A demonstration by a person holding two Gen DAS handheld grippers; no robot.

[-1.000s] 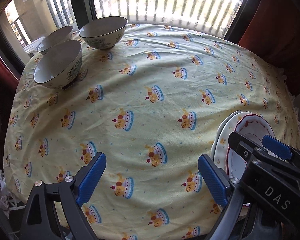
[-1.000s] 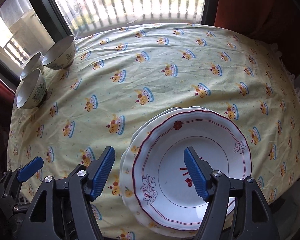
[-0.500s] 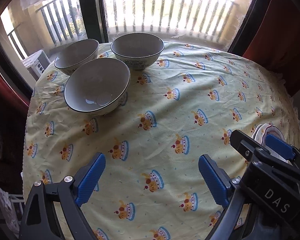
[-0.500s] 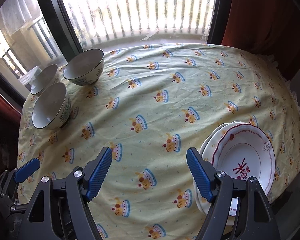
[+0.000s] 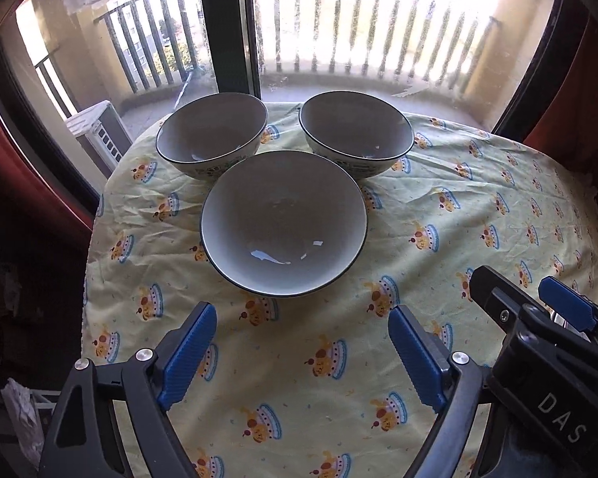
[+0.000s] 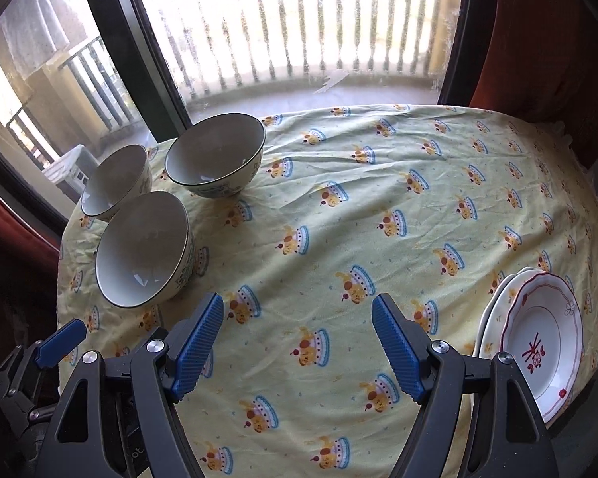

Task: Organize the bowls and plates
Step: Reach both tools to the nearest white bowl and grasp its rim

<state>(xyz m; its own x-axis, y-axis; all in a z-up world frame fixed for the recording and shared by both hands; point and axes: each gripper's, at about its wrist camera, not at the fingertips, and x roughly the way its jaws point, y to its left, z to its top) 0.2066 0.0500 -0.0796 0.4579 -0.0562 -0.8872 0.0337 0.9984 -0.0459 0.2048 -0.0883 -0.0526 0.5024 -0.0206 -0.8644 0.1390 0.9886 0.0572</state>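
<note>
Three white bowls with dark rims stand in a cluster at the table's far left corner: a near one (image 5: 283,223), a far-left one (image 5: 211,135) and a far-right one (image 5: 357,129). My left gripper (image 5: 301,312) hovers just short of the near bowl; its jaws are closing with nothing between them. The right gripper (image 6: 298,300) is open over bare cloth, right of the bowls (image 6: 143,251). A stack of white plates with red trim (image 6: 538,334) lies at the table's near right edge. The right gripper (image 5: 510,279) also shows at the left wrist view's right side.
A yellow tablecloth with a crown print (image 6: 378,183) covers the table. Behind it is a window with a dark post (image 5: 227,24) and balcony railing. Red curtains (image 6: 538,40) hang at both sides. The table's left edge drops off close beside the bowls.
Both grippers have travelled left across the table towards the bowls. The bowls now fill the middle of the left wrist view, and the plates have slid to the right wrist view's right edge.
</note>
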